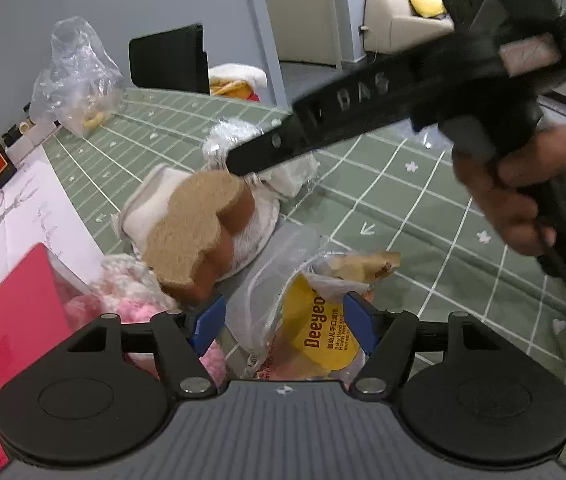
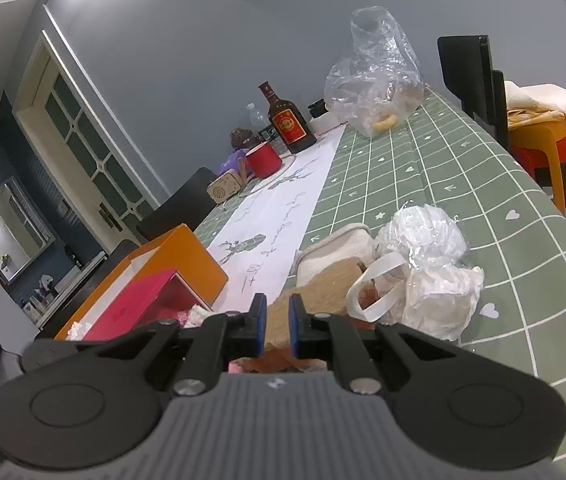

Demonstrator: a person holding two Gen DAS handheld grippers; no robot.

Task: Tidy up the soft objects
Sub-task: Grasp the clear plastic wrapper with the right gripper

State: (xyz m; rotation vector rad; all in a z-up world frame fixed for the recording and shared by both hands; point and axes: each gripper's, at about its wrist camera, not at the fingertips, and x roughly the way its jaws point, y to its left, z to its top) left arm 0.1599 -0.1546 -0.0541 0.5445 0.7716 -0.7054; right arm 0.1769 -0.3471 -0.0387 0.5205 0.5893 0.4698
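Left wrist view: the left gripper (image 1: 283,326) hangs wide apart over a Deeyeo wipes pack (image 1: 323,336). The right gripper (image 2: 277,326) pinches the brown plush toy (image 1: 199,236).

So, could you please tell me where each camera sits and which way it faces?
Left wrist: on the left gripper, open, looking across the green tablecloth at a brown plush; the right gripper and the person's hand show.
Right wrist: on the right gripper, nearly shut, facing the liquor bottle.
Shared: plush, bottle, clear bag.
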